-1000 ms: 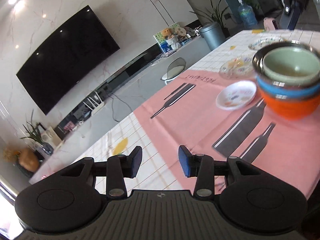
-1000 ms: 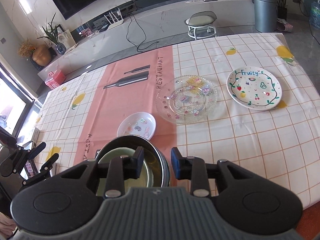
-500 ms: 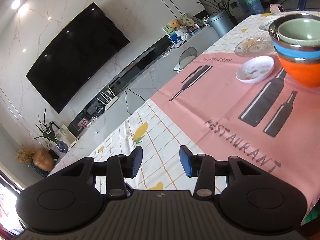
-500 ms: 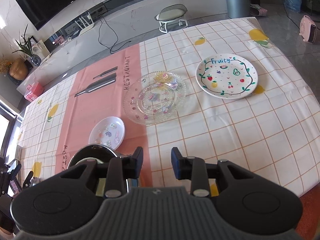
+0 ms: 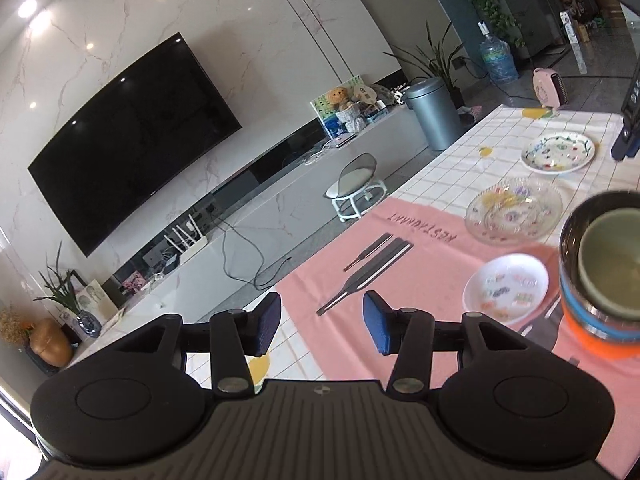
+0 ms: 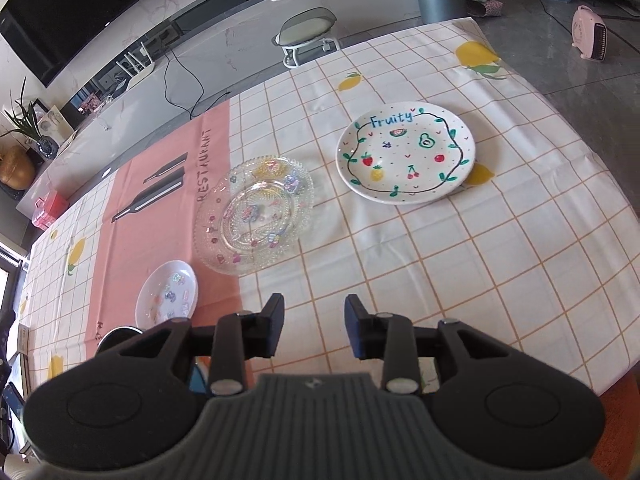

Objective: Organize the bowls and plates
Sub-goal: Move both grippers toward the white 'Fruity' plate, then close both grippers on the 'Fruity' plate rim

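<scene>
So, both tongs are empty right now. The left tongs (image 5: 322,326) are spread with nothing between the blue pads, and the jaws are opening wider; they hang above the near edge of the counter (image 5: 440,168), over the spot where the pink runner (image 5: 404,280) meets the checked lemon-print cloth. The right tongs (image 6: 314,330) have a narrower gap, also opening a bit, nothing between them either, and they point down at the checked cloth (image 6: 500,248) in front of the plates.

Where the dishes sit: the bowl stack (image 5: 600,280) is at the right edge of the left wrist view, on the pink runner. It's a pale green bowl (image 5: 616,264) nested inside a dark metal one, with a blue band and an orange bowl (image 5: 596,340) under that. Just beside the stack is the small white dish (image 5: 506,288) with coloured stickers. Past that is the clear glass plate (image 6: 254,212), straddling the edge of the runner, and further along, well apart from the stack, the white "Fruity" plate (image 6: 406,152) with painted fruit.

In the right wrist view only a sliver of the stack's dark rim shows, behind the left finger. Nothing is stacked on any of the plates yet; all three lie flat and separate.
</scene>
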`<state>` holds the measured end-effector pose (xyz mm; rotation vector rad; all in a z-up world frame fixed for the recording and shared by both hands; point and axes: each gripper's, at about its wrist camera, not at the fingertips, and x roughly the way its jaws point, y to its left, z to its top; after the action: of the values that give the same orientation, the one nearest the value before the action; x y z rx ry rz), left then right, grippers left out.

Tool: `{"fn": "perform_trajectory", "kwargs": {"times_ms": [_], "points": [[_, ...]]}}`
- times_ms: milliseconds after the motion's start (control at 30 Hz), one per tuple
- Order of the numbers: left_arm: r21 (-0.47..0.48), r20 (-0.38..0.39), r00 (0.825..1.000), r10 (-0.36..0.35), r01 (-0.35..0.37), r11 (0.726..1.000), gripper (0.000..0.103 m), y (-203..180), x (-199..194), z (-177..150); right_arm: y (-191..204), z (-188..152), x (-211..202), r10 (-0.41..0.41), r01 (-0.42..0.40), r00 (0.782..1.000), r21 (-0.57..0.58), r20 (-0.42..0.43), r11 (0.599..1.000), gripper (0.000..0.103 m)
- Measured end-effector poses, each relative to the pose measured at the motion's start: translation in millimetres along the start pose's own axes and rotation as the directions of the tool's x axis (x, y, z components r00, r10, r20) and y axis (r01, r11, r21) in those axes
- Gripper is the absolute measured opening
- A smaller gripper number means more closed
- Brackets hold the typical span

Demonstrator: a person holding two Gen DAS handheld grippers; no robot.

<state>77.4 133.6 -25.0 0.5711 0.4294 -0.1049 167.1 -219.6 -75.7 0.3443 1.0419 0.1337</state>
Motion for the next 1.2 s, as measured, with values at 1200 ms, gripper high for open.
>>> {"fn": "perform_trajectory", "kwargs": {"times_ms": [1200], "points": [[-0.44, -0.407, 0.69, -0.598, 0.426, 0.791, 0.056, -185.9, 284.1, 186.6, -161.4, 62.9, 80.4, 0.069, -0.131, 0.974, 0.29, 0.214, 0.948, 0.033]]}}
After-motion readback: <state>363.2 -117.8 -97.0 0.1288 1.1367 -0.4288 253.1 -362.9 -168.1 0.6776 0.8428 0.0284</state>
